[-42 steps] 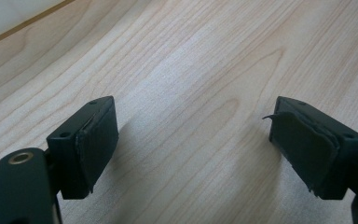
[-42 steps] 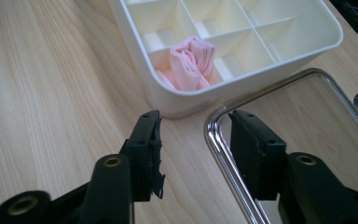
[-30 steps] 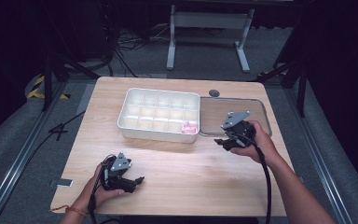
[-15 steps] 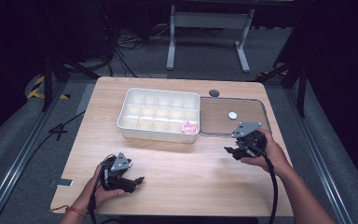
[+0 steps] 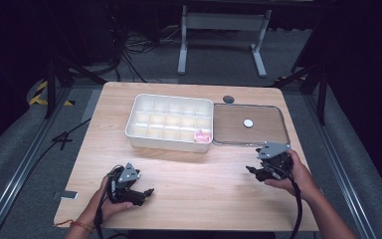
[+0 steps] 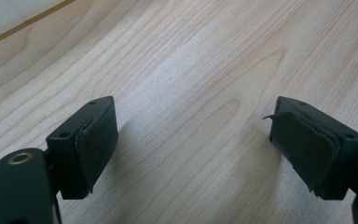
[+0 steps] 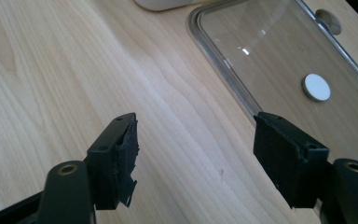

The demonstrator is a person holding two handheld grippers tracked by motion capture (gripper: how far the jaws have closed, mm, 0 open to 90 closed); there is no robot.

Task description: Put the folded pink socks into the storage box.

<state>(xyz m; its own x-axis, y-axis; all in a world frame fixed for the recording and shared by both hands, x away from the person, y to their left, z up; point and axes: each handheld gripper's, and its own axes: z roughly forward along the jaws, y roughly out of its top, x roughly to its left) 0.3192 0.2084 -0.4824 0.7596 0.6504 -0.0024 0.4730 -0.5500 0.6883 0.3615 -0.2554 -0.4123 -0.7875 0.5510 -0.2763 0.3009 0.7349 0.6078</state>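
at centre table, the clear lid (image 5: 248,125) lies flat on the wooden table (image 5: 189,184), off the white compartment tray (image 5: 170,123) and touching its right end, a small white disc (image 5: 248,122) at its middle. one pink item (image 5: 202,135) sits in the tray's near right corner compartment; the other compartments look bare to us. judging by that, we think the lid is off and the filling or re-covering of the tray remains. our right gripper (image 5: 254,172) sits just in front of the lid's near edge, its jaws having just been opening, spread wide with nothing between them; from the right gripper view we see the lid's rim (image 7: 223,70) beyond its far pad. our left gripper (image 5: 144,193) rests at the table's near left, well apart from the tray, jaws spread over bare wood (image 6: 191,93). we can read no brand, label or writing anywhere.
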